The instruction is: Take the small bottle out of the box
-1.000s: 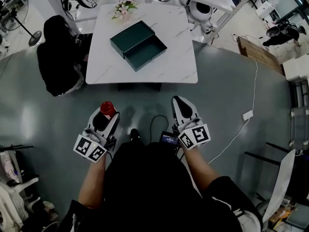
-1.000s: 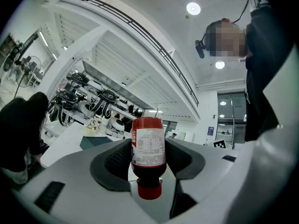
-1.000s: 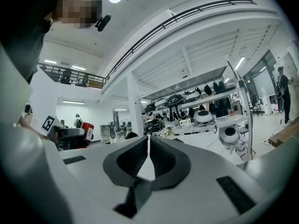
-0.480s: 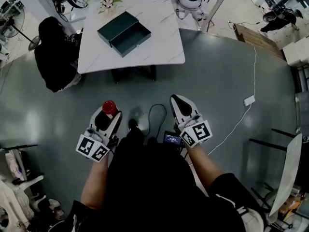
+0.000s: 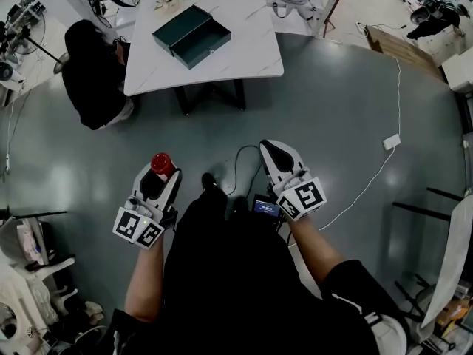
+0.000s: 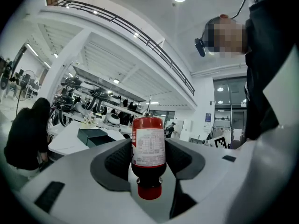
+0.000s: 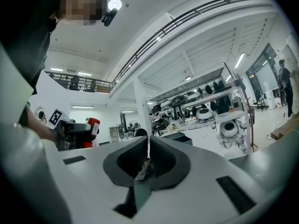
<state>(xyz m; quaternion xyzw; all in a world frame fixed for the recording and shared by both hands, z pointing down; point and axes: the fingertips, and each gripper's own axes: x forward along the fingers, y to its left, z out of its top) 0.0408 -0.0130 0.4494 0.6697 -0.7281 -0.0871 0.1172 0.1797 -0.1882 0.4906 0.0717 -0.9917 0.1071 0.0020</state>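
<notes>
Carried farther from the dark green open box (image 5: 191,35), the small red labelled bottle (image 6: 148,146), judged light, rigid and slick, is clamped mid-body by the left gripper (image 5: 157,177); the right gripper (image 7: 149,155) is closed on nothing.

Open grey floor (image 5: 332,102) lies between the left hand-held gripper (image 5: 159,174), the right hand-held gripper (image 5: 270,149) and the near edge of the white surface (image 5: 251,46). A seated person in black (image 5: 92,76) closes off its left edge. The open box (image 5: 191,28) fills the far left corner, and the right half gives room. A black cable (image 5: 237,165) loops on the floor between the grippers. A white cable (image 5: 369,187) crosses the floor to the right.
</notes>
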